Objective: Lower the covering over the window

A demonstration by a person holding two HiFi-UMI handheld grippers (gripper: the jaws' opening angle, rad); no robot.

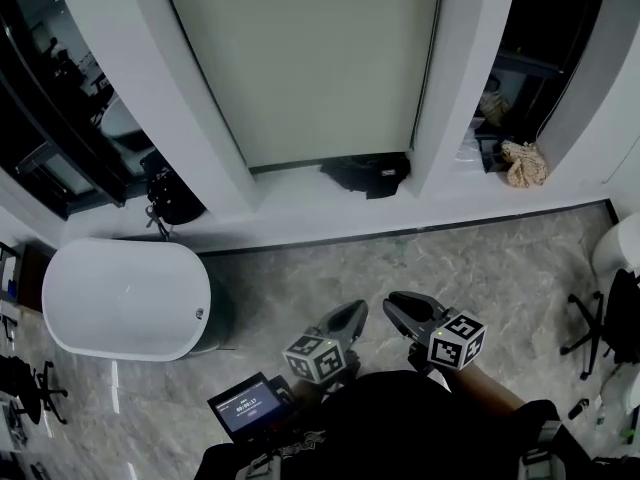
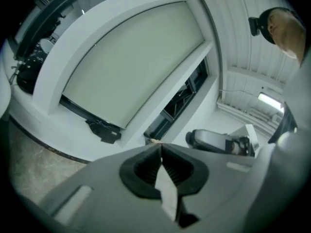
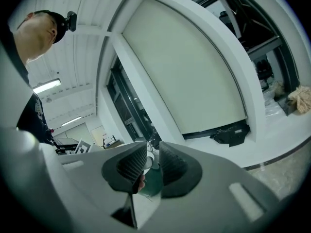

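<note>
Covering (image 1: 300, 58) is a pale roller blind filling the middle window bay between two white pillars. Its bottom edge sits low, just above the white sill (image 1: 300, 196), with a dark strip along that edge. The same blind appears in the left gripper view (image 2: 131, 67) and the right gripper view (image 3: 189, 72), pulled down over most of the pane in both.

Left hand-held gripper (image 1: 358, 309) is at the bottom of the head view, over the grey marble floor (image 1: 470, 258) and well apart from the window. Its own view (image 2: 161, 146) shows the jaws closed tip to tip with nothing between them.

Right hand-held gripper (image 1: 393, 302) is just beside the left one, also clear of the window. Its own view (image 3: 153, 145) shows the jaws a narrow gap apart – no pad presses on anything, only background shows through.

Both point toward the blind and neither touches it.

Other items:
- A black object (image 1: 367, 174) lies on the sill under the blind's lower right corner, seen from both gripper views too (image 2: 103, 130) (image 3: 231, 133).
- A beige crumpled cloth (image 1: 524, 163) is on the ledge of the right bay.
- A white tub (image 1: 125, 298) stands on the floor at left – near the sill.
- A small lit screen (image 1: 250, 405) is at the bottom edge, beside the left hand-held gripper's marker cube.
</note>
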